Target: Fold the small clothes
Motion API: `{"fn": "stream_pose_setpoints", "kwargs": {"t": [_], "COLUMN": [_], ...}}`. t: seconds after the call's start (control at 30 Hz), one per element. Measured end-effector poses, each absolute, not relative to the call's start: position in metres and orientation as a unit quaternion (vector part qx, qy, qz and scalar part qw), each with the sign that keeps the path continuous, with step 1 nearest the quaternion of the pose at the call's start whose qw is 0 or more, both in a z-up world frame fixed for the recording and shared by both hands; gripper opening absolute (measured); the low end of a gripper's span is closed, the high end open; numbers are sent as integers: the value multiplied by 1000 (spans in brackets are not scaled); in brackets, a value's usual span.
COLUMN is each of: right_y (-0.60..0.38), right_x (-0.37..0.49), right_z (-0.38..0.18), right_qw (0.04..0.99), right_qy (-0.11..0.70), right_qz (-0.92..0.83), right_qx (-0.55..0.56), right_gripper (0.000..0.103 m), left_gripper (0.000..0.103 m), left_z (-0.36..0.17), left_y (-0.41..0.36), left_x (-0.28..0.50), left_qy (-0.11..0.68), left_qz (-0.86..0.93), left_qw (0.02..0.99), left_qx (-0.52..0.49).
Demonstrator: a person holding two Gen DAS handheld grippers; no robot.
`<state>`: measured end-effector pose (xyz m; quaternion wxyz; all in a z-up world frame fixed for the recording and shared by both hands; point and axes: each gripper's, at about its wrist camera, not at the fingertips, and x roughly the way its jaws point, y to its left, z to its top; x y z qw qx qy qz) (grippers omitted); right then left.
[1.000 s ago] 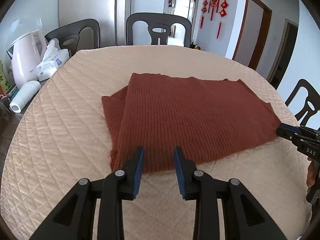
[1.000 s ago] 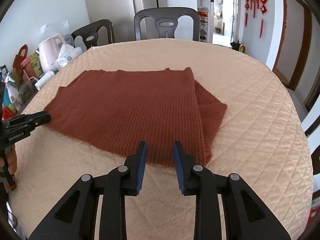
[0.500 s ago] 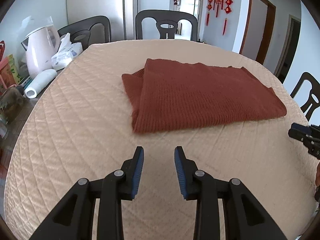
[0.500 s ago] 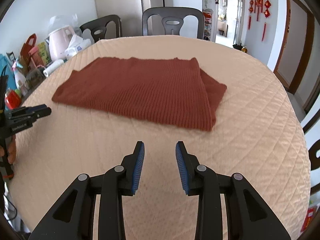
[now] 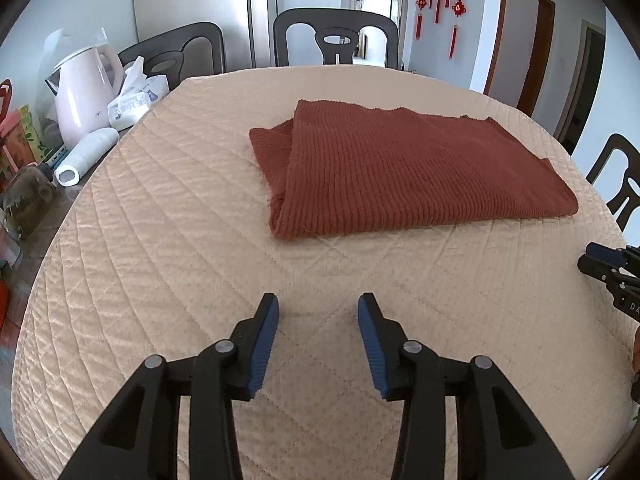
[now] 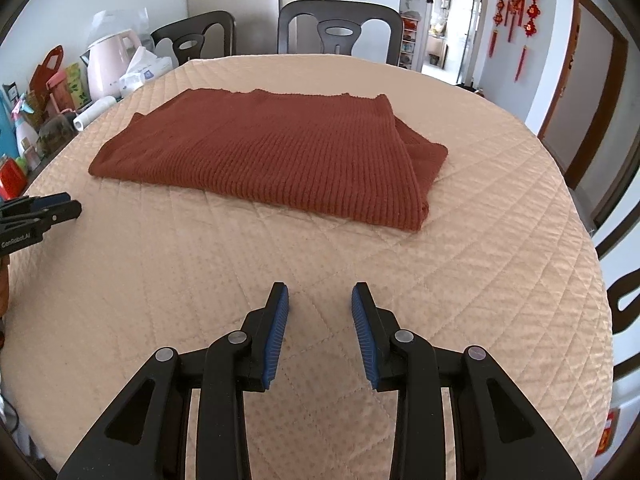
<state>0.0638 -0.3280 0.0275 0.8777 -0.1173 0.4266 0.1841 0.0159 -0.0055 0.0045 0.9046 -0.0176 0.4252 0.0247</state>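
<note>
Rust-red ribbed knit garment: folded flat, mid-table on the quilted beige tablecloth.
Left gripper: jaws opening, nothing between them, over bare cloth, apart from the garment.
Right gripper: jaws parted, empty, likewise short of the garment's near edge.

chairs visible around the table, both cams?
3: one at the far side, one far-left by the kettle, one at the right edge. Others may be hidden.
</note>
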Motion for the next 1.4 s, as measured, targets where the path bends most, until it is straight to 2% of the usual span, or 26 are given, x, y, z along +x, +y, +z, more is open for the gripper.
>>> {"fn": "stream_pose_setpoints", "kwargs": {"t": [0.43, 1.4], "right_y": [-330, -331], "right_x": [66, 66], "right_z": [25, 25], "right_qw": [876, 876], "right_qy": [432, 432], "right_qz": [184, 185], "right_qx": [-107, -103], "right_gripper": [38, 39], "left_gripper": [53, 61], "left_z": [3, 2], "left_y": [-6, -6], "left_x": [18, 19], "left_qy": [428, 430], "left_qz": [10, 0], "left_qw": [904, 903], "left_qx": [-10, -10]}}
